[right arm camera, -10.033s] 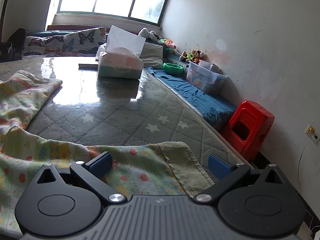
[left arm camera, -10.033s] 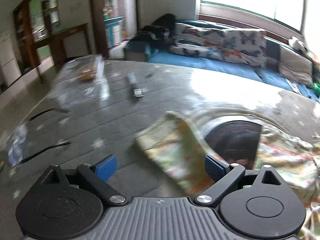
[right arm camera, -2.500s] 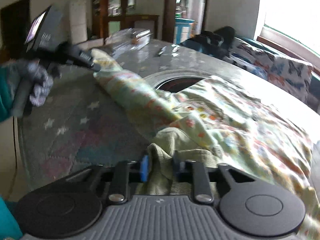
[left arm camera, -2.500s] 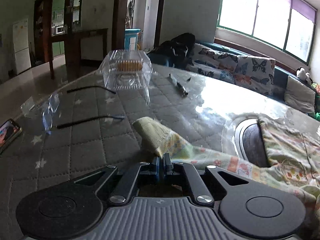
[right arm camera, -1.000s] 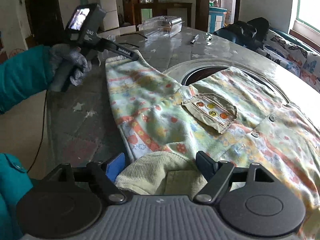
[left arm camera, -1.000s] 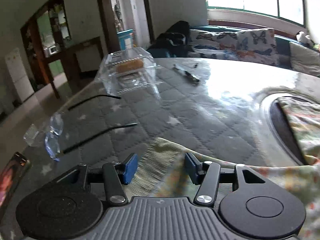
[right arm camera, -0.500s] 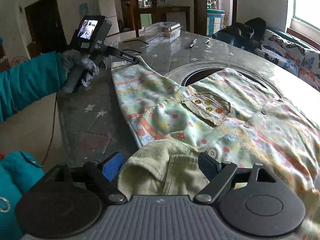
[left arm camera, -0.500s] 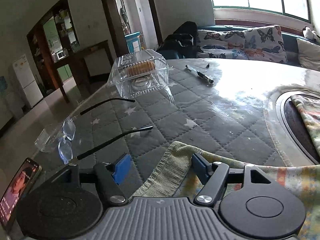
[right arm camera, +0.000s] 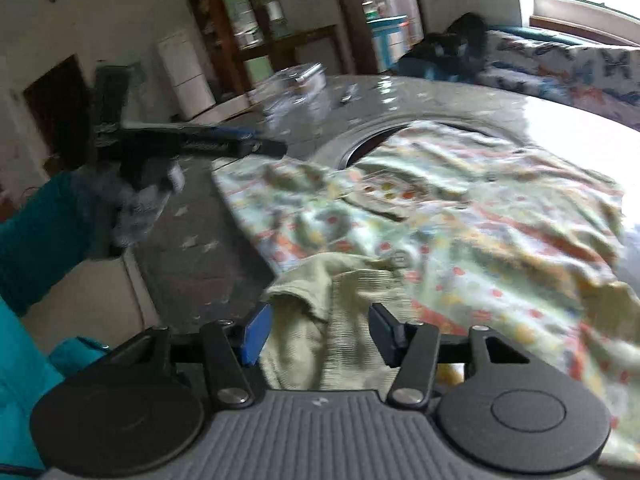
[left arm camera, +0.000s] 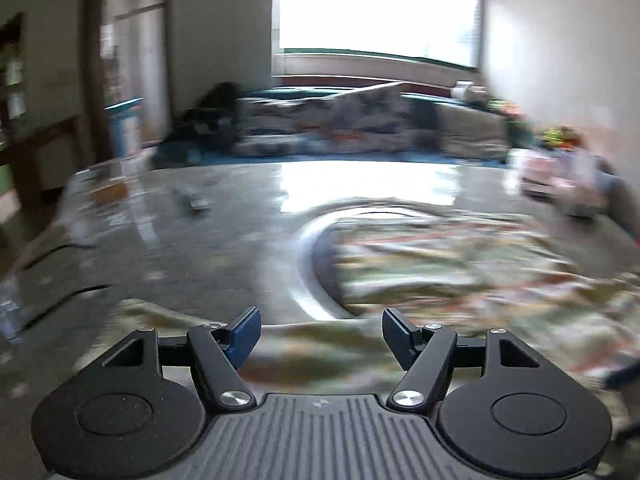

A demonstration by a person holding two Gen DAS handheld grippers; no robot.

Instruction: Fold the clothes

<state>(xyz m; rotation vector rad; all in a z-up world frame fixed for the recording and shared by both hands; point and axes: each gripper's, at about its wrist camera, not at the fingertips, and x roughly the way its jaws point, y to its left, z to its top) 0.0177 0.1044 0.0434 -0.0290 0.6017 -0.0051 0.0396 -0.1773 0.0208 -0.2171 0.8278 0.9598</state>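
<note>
Patterned cloth covers most of what I can see: a child's printed shirt (right arm camera: 432,216) lies spread across the quilted, glass-topped counter (right arm camera: 192,264), partly over the round metal-rimmed opening (left arm camera: 308,264) in its middle. Its ribbed, pale green collar (right arm camera: 332,320) sits bunched at the near edge. The right tool (right arm camera: 318,330) hangs over that collar with its fingers spread wide apart, the ribbed cloth lying between the blue pads but not pinched. The left tool (left arm camera: 320,330) is likewise spread, poised over another edge of the shirt (left arm camera: 440,264), gripping nothing; its view is badly smeared. In the right view the left tool (right arm camera: 256,145) shows as a dark bar held by a gloved hand (right arm camera: 136,200) in a teal sleeve, its tip near the far corner of the cloth. Beyond, a clear plastic box (right arm camera: 296,78) stands on the counter, and a sofa (left arm camera: 360,128) runs beneath the window (left arm camera: 376,12).
</note>
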